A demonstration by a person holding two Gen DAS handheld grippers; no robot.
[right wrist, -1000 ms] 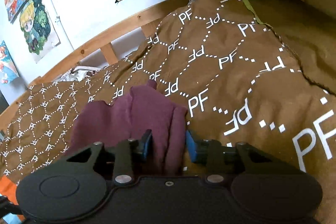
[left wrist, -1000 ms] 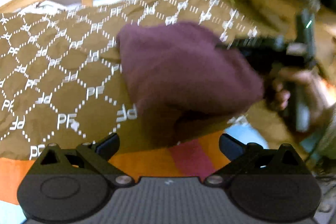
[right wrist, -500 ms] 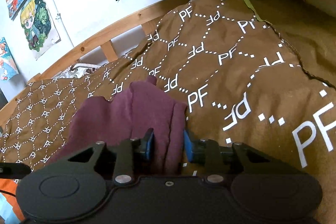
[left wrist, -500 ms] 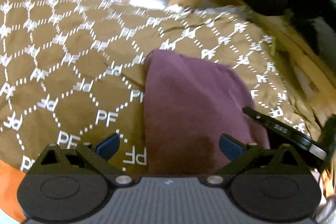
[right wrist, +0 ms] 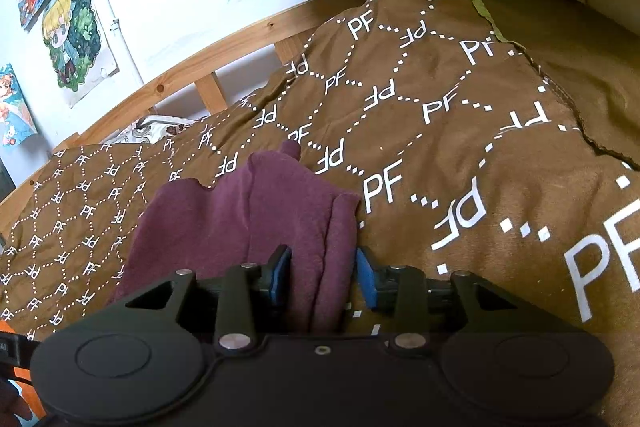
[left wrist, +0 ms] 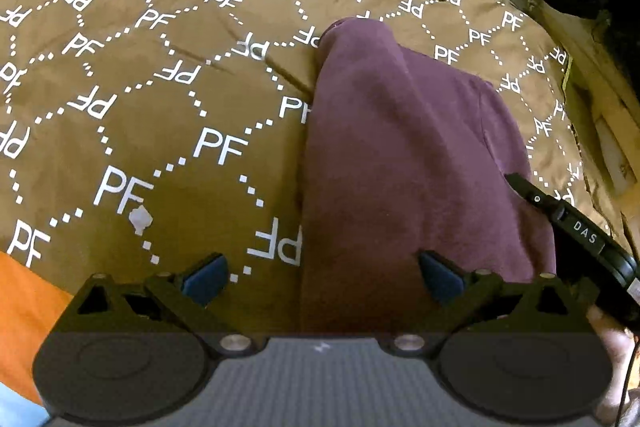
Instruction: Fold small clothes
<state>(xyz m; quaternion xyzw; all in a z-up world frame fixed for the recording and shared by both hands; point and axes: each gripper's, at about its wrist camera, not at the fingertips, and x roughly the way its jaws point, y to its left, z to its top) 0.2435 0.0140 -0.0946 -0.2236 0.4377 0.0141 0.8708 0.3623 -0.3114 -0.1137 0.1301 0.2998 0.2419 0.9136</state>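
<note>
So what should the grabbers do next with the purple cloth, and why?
Probably draw the right gripper back off the cloth. Its jaws are opening, with the folded edge between them and a gap beside the right pad. The cloth lies doubled over on the blanket, and the left gripper is open, holding nothing, so this fold looks finished.

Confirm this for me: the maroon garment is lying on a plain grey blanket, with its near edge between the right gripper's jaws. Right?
Not quite. The blanket is brown with a white dotted pattern and "PF" letters, not plain grey, as the right wrist view shows. The rest stands: the maroon garment lies on it, its near edge between the jaws of the right gripper, which are opening.
</note>
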